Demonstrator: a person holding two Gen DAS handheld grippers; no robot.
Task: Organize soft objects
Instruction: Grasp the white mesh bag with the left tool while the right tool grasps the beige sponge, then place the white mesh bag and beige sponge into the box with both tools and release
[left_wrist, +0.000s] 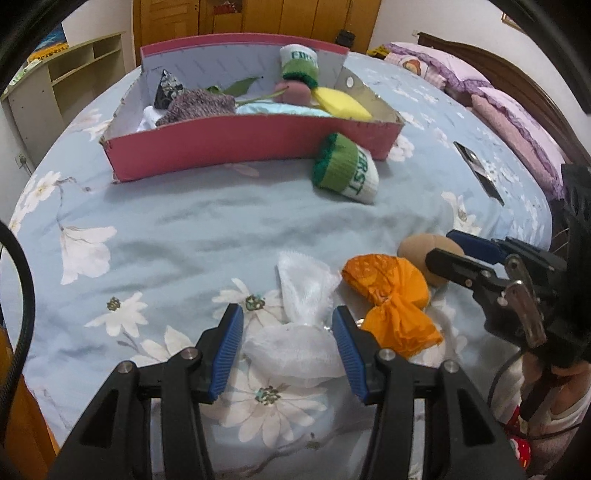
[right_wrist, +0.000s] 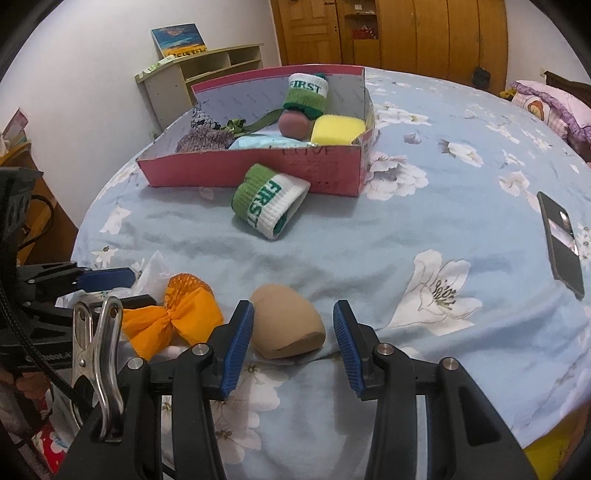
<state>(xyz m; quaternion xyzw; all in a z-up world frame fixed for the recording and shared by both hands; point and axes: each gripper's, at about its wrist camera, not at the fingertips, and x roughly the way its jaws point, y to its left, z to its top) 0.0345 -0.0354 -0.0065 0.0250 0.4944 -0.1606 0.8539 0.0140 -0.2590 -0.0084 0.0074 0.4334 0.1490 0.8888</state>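
A pink box (right_wrist: 255, 173) is sitting on pale blue bedding (left_wrist: 184, 221) (white flowers printed across it). An orange bundle (left_wrist: 391, 295) is lying beside a white one (left_wrist: 303, 325).

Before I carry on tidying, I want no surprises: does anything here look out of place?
A black phone lies on the bedspread, the one hard thing among soft ones. One FIRST sock roll lies tipped against the pink box outside it; its twin is inside.

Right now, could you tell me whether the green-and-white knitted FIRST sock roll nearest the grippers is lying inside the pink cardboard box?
No, that sock roll lies on the bedspread just outside the box's front wall.
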